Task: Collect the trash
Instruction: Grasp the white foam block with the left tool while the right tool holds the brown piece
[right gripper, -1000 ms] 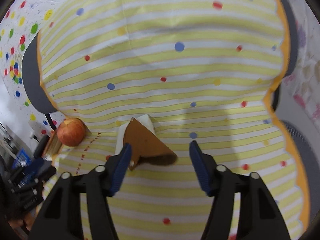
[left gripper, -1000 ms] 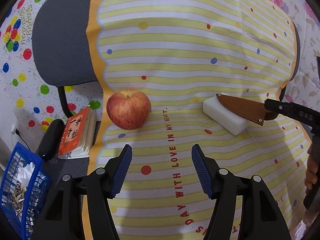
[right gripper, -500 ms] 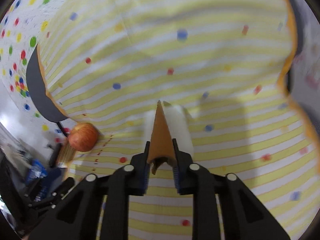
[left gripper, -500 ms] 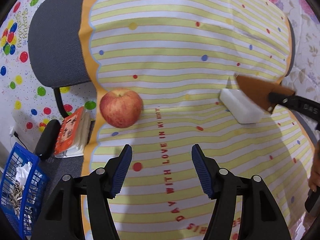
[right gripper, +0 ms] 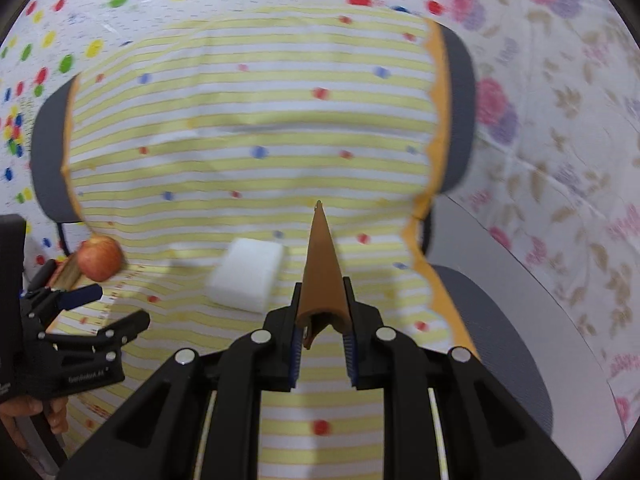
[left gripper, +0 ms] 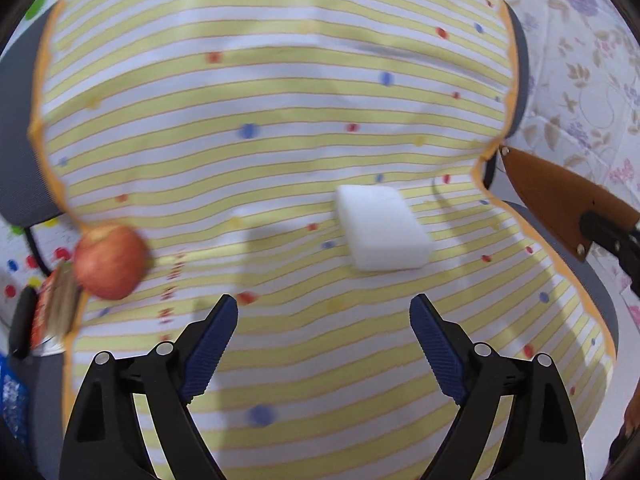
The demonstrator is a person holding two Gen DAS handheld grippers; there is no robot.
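My right gripper (right gripper: 320, 340) is shut on a brown leather sheath (right gripper: 322, 272) and holds it lifted above the striped cloth (right gripper: 256, 128). The sheath also shows at the right edge of the left wrist view (left gripper: 556, 196), held off the table's side. A white foam block (left gripper: 382, 232) lies on the cloth, also in the right wrist view (right gripper: 246, 274). A red apple (left gripper: 110, 262) sits at the cloth's left edge. My left gripper (left gripper: 324, 340) is open and empty, just short of the block.
A notebook (left gripper: 56, 308) lies beside the apple on a grey chair. Another grey chair (right gripper: 492, 320) stands at the right. Spotted and floral sheets cover the surroundings. My left gripper shows at lower left in the right wrist view (right gripper: 104, 308).
My right gripper closed on the sheath, lifted it off the white block and carried it right. My left gripper moved right, from the apple toward the block.
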